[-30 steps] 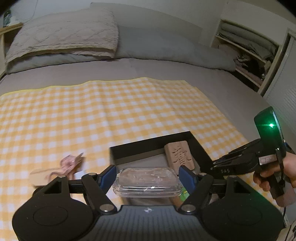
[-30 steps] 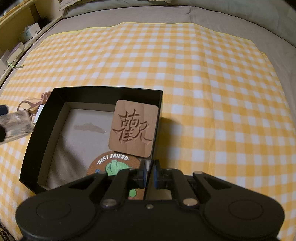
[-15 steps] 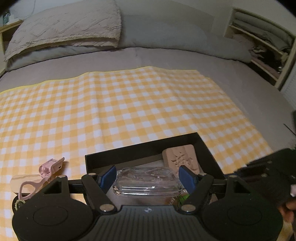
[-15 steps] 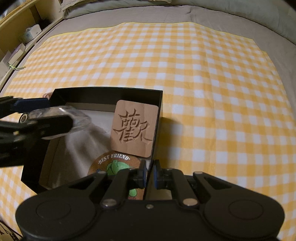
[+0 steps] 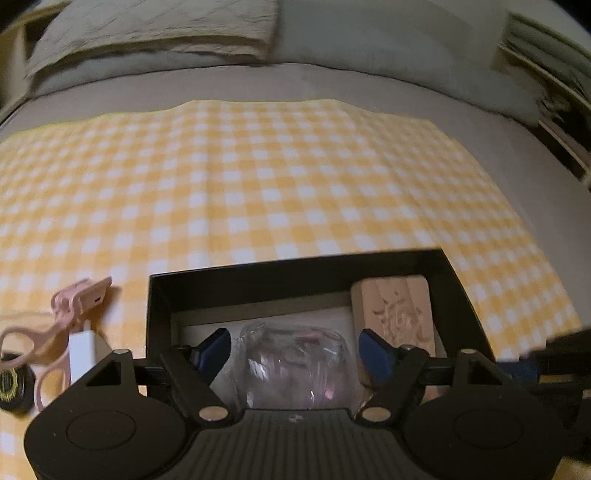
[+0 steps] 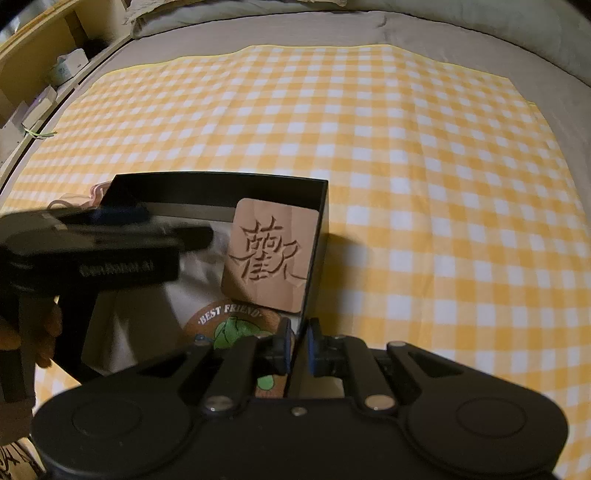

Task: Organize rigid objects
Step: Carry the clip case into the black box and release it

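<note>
A black open box (image 5: 295,275) (image 6: 221,188) lies on the yellow checked cloth. In it lean a carved wooden coaster (image 5: 391,310) (image 6: 271,251) and a round "BEST FRIEND" coaster (image 6: 229,325). My left gripper (image 5: 295,347) holds a clear plastic case (image 5: 295,365) between its blue pads, low inside the box. It crosses the box's left side in the right wrist view (image 6: 110,243). My right gripper (image 6: 297,347) is shut on the box's near right wall.
A pink eyelash curler (image 5: 62,314), a white charger block (image 5: 83,350) and a small black round thing (image 5: 11,380) lie left of the box. Grey pillows (image 5: 155,26) lie at the bed's head. Shelves (image 6: 37,74) run along the left side.
My left gripper has carried the clear case to the right and down, from beside the box to inside it. My right gripper has kept its hold on the box wall.
</note>
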`<action>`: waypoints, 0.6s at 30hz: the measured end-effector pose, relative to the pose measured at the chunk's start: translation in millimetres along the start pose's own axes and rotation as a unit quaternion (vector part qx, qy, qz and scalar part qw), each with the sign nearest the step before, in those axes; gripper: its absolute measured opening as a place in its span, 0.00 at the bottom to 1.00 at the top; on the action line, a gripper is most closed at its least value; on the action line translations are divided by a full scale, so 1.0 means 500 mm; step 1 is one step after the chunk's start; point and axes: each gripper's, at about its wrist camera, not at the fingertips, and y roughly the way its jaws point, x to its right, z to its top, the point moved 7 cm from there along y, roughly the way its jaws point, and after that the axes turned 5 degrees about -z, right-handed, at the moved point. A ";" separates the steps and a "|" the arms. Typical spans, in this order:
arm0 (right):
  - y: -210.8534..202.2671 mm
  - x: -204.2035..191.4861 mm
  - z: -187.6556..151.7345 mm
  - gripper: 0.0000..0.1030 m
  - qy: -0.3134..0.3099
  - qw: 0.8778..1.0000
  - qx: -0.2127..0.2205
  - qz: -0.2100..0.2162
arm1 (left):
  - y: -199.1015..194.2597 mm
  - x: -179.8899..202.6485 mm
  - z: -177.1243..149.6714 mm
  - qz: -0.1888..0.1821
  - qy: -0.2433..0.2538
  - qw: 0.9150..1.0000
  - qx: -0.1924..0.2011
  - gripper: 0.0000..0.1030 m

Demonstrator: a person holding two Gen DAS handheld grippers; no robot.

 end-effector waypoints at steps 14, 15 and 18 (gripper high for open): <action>-0.002 0.002 0.001 0.10 -0.002 1.000 -0.001 -0.003 | -0.040 0.056 -0.075 -0.046 0.108 0.988 -0.104 0.19; -0.001 0.000 0.001 0.10 -0.003 1.000 -0.001 -0.003 | -0.041 0.055 -0.081 -0.047 0.112 0.987 -0.108 0.19; -0.001 -0.003 0.001 0.10 -0.004 1.000 -0.001 -0.005 | -0.038 0.045 -0.100 -0.045 0.121 0.984 -0.124 0.19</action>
